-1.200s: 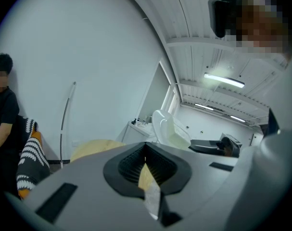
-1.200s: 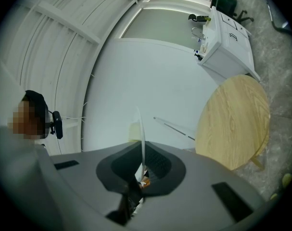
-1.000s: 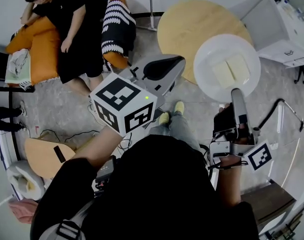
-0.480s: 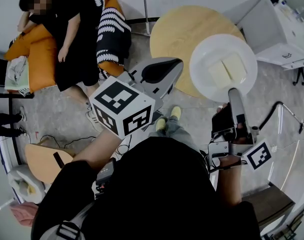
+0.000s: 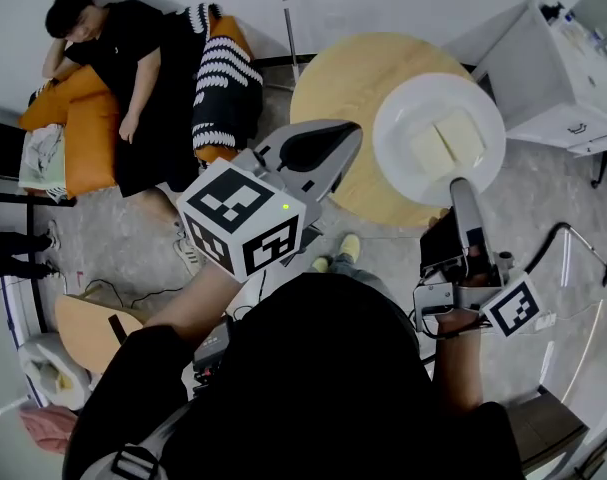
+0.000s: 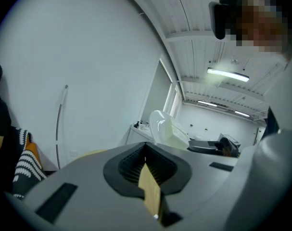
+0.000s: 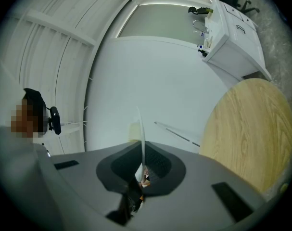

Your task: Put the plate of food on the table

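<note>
The left gripper [image 5: 323,150], left of centre in the head view, points to the upper right. In the left gripper view its jaws [image 6: 148,177] are pressed together. Only a thin tan sliver shows at the seam, and I cannot tell what that is. It carries nothing.

Just beyond its tip lies the round wooden counter [image 5: 348,83], bare wherever it shows. The white plate [image 5: 438,133] hangs over the counter's right edge, and its right part seems to reach past the wood. Two pale flat slabs of food [image 5: 445,140] lie side by side on it.

The right gripper [image 5: 461,188] reaches up from the lower right and pinches the plate's near rim. In the right gripper view that rim [image 7: 141,129] stands edge-on between the closed jaws [image 7: 142,170], with the counter [image 7: 247,129] off to the right.

The plate is round, so its turn matters little. What matters is that the free wood lies up and to the left of the plate. My judgement is that the plate should go that way before it is lowered. The right gripper must do it, since the left only hovers nearby.

A person [image 5: 133,58] lies on an orange sofa [image 5: 88,118] at the upper left. The floor [image 5: 113,238] is grey, and a white cabinet [image 5: 568,68] fills the upper right corner.
</note>
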The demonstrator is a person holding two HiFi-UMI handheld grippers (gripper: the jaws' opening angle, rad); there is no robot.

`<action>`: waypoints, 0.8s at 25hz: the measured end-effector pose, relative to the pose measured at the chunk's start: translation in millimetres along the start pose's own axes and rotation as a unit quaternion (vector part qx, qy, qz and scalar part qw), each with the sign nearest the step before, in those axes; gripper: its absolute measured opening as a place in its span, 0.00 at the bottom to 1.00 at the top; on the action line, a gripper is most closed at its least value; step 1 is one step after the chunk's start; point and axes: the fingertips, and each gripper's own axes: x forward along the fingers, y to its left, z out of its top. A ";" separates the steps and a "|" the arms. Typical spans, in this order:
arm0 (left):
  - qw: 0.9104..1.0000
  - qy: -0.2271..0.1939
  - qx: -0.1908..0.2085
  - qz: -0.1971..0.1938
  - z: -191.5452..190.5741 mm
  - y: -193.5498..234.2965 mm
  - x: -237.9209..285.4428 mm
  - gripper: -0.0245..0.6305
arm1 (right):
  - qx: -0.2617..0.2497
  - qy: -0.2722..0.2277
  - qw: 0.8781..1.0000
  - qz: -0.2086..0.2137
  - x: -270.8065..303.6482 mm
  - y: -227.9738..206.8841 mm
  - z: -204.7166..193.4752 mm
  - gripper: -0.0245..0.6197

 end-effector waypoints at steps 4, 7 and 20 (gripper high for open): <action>1.000 0.000 0.008 0.012 5.2 3.9 14.1 0.05 | 0.006 0.007 1.000 0.009 8.3 -11.2 12.2 0.06; 1.000 0.001 0.006 0.019 6.8 6.1 21.6 0.05 | 0.008 0.009 1.000 0.008 12.4 -17.7 21.0 0.06; 1.000 0.009 -0.010 0.027 6.4 35.2 24.5 0.05 | 0.020 0.014 1.000 -0.005 38.7 -30.6 19.6 0.06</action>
